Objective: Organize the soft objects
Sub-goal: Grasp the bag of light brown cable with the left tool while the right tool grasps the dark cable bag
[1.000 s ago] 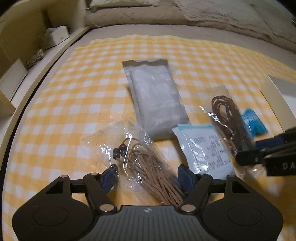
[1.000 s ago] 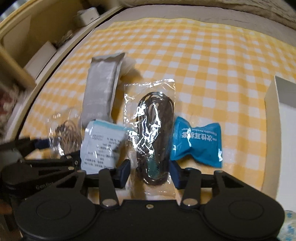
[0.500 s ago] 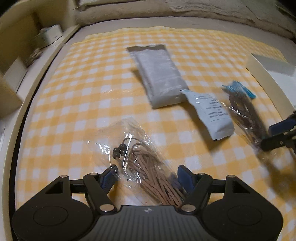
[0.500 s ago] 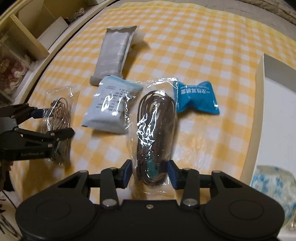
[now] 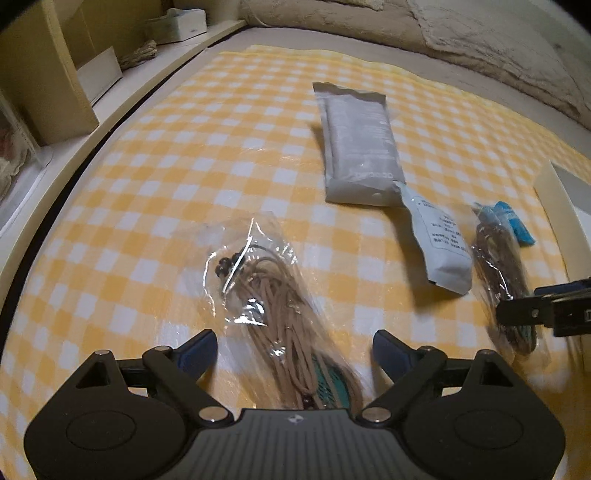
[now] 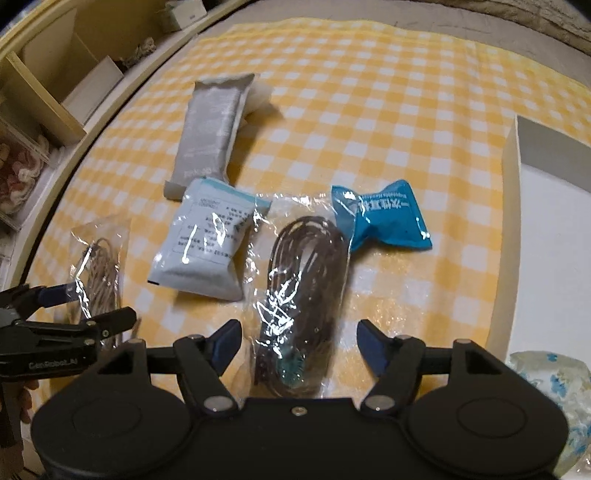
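Note:
A clear bag of tan cord lies on the yellow checked cloth between the pads of my left gripper. Its jaws are opening and the pads stand off the bag. A clear bag of dark brown cord lies likewise inside my right gripper, whose jaws are also opening, clear of the plastic. Beyond it rest a white sachet, a grey pouch and a blue packet. The right wrist view shows the left gripper at the lower left, around the tan bag.
A white open box stands at the right edge of the cloth, with a blue-and-white patterned bag in its near corner. Wooden shelves with boxes and a rope coil run along the left. A beige blanket lies beyond the cloth.
Both grippers have widened and let go of their cord bags, which now lie on the cloth. The left gripper and tan bag have shifted left, away from the other packets.

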`<state>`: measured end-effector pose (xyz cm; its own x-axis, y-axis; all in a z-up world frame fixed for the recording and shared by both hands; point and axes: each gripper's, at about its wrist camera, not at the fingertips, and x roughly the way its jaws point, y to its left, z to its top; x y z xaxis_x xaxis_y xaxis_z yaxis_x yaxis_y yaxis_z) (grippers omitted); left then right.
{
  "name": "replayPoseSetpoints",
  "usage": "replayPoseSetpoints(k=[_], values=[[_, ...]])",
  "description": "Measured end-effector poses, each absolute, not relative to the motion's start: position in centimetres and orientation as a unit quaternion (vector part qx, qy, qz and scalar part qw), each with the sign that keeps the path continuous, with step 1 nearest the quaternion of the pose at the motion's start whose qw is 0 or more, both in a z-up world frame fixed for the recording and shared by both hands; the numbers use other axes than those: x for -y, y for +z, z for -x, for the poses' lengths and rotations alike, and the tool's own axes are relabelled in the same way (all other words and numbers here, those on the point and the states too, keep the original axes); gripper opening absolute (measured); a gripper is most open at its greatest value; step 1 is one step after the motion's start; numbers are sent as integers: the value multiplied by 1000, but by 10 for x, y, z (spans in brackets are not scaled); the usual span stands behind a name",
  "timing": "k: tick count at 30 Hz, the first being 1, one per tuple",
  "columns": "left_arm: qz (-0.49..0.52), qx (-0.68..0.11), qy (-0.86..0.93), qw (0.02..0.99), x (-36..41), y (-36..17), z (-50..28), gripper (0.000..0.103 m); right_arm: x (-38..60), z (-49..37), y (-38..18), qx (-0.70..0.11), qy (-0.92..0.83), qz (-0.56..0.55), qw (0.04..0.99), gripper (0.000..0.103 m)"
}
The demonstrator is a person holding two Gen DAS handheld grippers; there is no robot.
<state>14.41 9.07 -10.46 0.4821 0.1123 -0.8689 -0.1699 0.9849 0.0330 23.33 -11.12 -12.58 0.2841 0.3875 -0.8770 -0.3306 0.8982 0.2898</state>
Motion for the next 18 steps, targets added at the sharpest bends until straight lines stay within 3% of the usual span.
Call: replayPoseSetpoints(k=[2, 9, 14, 18], values=[[24, -498, 73, 864, -89, -103, -142, 78, 108, -233, -128, -555, 225, -22, 800, 70], [2, -491, 77, 868, -85, -107, -149, 71, 105, -234, -128, -557, 223, -28, 799, 63], [-4, -485, 57, 873, -84, -105, -152, 46, 101, -234, -128, -558, 231, -17, 797, 51], [13, -484, 45, 874, -89, -100, -153, 35, 103, -234, -126, -556, 238, -15, 796, 42]])
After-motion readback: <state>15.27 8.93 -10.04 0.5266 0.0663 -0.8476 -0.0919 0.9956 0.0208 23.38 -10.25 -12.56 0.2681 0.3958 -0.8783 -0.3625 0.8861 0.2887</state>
